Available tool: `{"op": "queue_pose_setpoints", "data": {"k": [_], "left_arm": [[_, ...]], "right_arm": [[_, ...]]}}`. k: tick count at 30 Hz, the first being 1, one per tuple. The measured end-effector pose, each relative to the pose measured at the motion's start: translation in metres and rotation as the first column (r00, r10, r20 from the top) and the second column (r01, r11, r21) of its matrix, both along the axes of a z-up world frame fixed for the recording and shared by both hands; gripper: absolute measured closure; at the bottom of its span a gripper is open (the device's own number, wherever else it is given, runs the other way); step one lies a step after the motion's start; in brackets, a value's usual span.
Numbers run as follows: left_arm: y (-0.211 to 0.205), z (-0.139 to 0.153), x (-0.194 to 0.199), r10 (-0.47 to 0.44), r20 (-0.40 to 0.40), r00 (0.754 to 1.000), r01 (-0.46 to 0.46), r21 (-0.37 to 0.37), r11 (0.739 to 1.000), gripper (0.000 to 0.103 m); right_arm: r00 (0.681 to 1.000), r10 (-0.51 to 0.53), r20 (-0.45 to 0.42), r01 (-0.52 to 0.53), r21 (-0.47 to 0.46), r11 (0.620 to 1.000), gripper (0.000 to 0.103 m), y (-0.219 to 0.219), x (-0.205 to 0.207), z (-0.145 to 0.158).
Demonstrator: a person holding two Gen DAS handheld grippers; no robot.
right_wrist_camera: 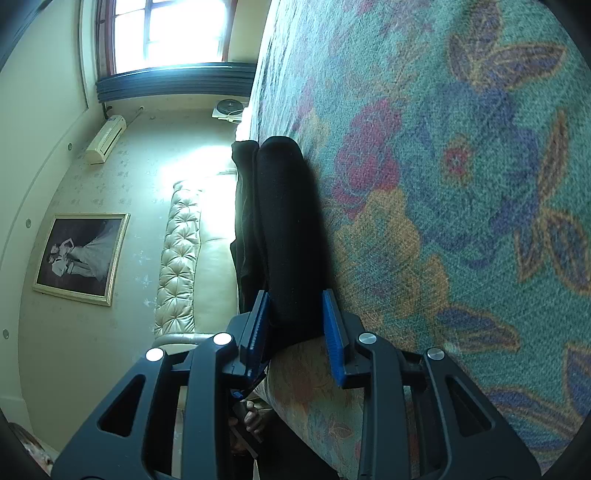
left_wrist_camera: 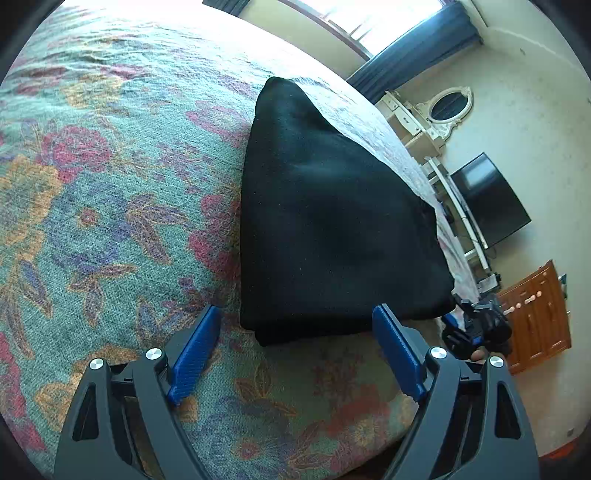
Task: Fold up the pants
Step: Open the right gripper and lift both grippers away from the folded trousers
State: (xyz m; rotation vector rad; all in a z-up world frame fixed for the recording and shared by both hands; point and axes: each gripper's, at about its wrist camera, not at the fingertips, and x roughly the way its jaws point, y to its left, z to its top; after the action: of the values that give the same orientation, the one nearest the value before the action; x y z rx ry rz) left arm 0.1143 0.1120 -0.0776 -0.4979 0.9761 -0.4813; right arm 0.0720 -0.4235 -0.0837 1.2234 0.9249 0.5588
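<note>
Left wrist view
Pants: the black pants (left_wrist_camera: 332, 221) lie folded into a thick, flat stack on the flowered bedspread (left_wrist_camera: 110, 184), towards its far right edge.
Left gripper: the left gripper (left_wrist_camera: 295, 325) stands wide, with its blue pads (left_wrist_camera: 195, 354) well apart on either side of the stack's near edge; neither pad presses on the cloth, and the bedspread shows bare between them lower down.
Right gripper: the right gripper (left_wrist_camera: 476, 325) shows small and dark at the stack's near right corner, held by a hand (only a bit of finger shows); its jaws cannot be read from here.
Room: beyond the bed are an oval mirror (left_wrist_camera: 447, 105), a dark television (left_wrist_camera: 487, 201) and a wooden cabinet (left_wrist_camera: 535, 314).

Right wrist view (the scene appears turned on its side)
Pants: the pants (right_wrist_camera: 284, 229) show edge on, as several rounded dark layers lying against the bedspread (right_wrist_camera: 461, 166).
Right gripper: the right gripper (right_wrist_camera: 295, 317) is fairly narrow, one blue pad (right_wrist_camera: 334, 332) on each side of the stack's near end; whether the pads truly press on the cloth I cannot tell.
Room: a window (right_wrist_camera: 166, 33), a framed picture (right_wrist_camera: 81, 254) and a tufted headboard (right_wrist_camera: 177, 258) lie to the left.
</note>
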Motion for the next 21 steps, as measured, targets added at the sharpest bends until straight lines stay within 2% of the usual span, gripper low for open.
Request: {"op": "queue_pose_setpoints", "data": {"k": [4,8,11,14,16,18,19,20,21], "left_arm": [[-0.015,0.003,-0.007,0.026,0.016,1.000,-0.028,0.118,0.993,0.018],[-0.030,0.004,-0.017,0.058,0.039,0.998,-0.065,0.235,0.970,0.018],[-0.042,0.006,-0.025,0.077,0.053,0.996,-0.089,0.311,0.946,0.018],[-0.046,0.005,-0.033,0.098,0.062,0.993,-0.113,0.356,0.928,0.018],[-0.050,0.006,-0.037,0.109,0.063,0.992,-0.125,0.370,0.921,0.018],[-0.053,0.008,-0.044,0.112,0.069,0.991,-0.130,0.374,0.918,0.018],[-0.054,0.010,-0.047,0.112,0.073,0.991,-0.131,0.375,0.918,0.018],[-0.058,0.012,-0.048,0.113,0.078,0.991,-0.134,0.377,0.917,0.018],[-0.060,0.013,-0.049,0.114,0.084,0.990,-0.137,0.379,0.915,0.018]], "right_arm": [[1.000,-0.016,0.016,0.015,0.026,1.000,0.070,-0.010,-0.016,-0.001],[0.999,-0.042,0.027,0.041,0.035,0.999,0.066,-0.019,-0.031,0.000],[0.998,-0.057,0.029,0.057,0.007,0.998,0.065,-0.019,-0.042,0.004],[0.995,-0.101,0.025,0.102,-0.046,0.994,0.064,-0.015,-0.052,0.012],[0.991,-0.128,0.025,0.130,-0.115,0.985,0.063,-0.011,-0.060,0.018],[0.989,-0.146,0.033,0.150,-0.227,0.962,0.060,-0.001,-0.065,0.027],[0.988,-0.147,0.043,0.153,-0.299,0.942,0.054,0.007,-0.068,0.035],[0.988,-0.148,0.052,0.157,-0.380,0.912,0.046,0.016,-0.070,0.042],[0.987,-0.148,0.059,0.159,-0.458,0.875,0.043,0.025,-0.072,0.049]]}}
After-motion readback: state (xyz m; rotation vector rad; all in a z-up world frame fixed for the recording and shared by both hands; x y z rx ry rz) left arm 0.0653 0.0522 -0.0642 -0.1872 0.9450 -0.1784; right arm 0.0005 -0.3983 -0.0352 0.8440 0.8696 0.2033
